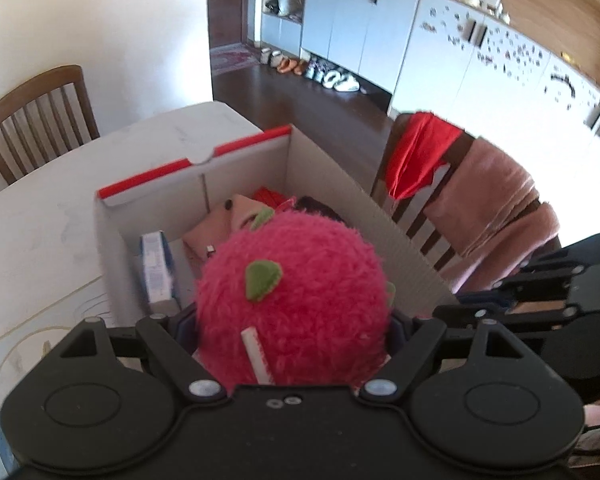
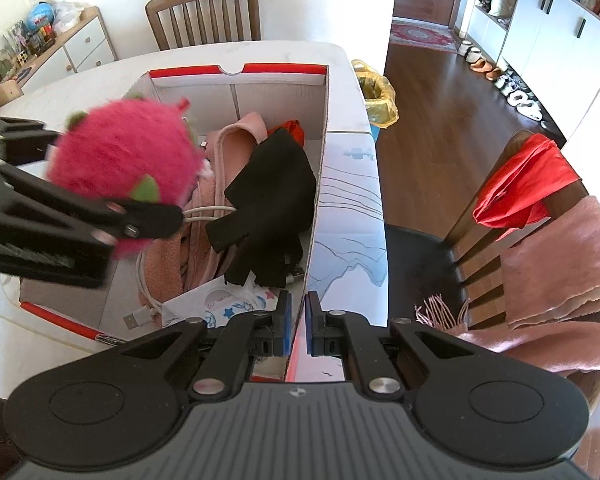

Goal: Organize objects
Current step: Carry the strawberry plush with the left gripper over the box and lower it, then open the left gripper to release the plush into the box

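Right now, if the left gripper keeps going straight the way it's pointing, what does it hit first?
Probably the pink fabric item lying in the cardboard box. The left gripper, shut on the pink plush toy, points down into the box; depth is unclear, so the far wall may come first.

black tongs [image 2: 298, 330], blue pads [image 2: 287, 322]

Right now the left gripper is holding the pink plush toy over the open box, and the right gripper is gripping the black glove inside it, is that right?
Not quite. The right gripper is clamped on the box's near side wall, not the black glove, which lies untouched inside; the right wrist view shows this. The rest holds: the left gripper holds the pink plush toy over the open box.
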A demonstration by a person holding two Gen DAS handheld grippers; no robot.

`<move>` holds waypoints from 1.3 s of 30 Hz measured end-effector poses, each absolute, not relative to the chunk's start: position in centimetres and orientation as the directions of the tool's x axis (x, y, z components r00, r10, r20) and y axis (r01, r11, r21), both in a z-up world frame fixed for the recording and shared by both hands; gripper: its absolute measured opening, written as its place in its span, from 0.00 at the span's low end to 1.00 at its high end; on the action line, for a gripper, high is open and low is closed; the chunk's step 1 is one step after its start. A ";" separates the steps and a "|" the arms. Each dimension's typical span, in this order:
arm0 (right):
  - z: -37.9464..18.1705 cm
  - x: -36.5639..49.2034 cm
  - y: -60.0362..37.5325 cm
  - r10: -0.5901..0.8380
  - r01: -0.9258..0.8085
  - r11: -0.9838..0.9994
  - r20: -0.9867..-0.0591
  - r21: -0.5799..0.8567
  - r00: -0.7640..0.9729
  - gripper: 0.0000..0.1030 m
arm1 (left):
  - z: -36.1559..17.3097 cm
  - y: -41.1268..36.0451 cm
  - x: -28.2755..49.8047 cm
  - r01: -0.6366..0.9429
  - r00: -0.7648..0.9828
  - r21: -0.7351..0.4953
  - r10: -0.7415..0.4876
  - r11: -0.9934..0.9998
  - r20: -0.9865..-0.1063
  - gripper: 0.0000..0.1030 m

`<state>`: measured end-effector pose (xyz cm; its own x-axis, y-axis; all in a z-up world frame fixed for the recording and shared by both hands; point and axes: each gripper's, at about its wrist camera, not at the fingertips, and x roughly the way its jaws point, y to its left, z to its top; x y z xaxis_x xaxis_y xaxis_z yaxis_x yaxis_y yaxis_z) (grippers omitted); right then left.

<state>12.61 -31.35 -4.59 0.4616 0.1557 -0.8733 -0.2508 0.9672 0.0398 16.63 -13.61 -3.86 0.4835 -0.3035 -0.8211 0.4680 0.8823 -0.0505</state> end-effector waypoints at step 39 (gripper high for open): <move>-4.2 12.7 -31.4 0.151 -0.223 0.974 -0.866 0.048 0.477 0.06 | -6.0 -11.8 16.3 0.464 0.465 -0.015 -0.257 0.886 -0.847 0.96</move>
<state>12.70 -31.41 -4.23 0.4767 0.1513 -0.8660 -0.2226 0.9738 0.0476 16.30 -11.84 -5.99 0.4647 -0.2574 -0.8472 0.4641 0.8856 -0.0145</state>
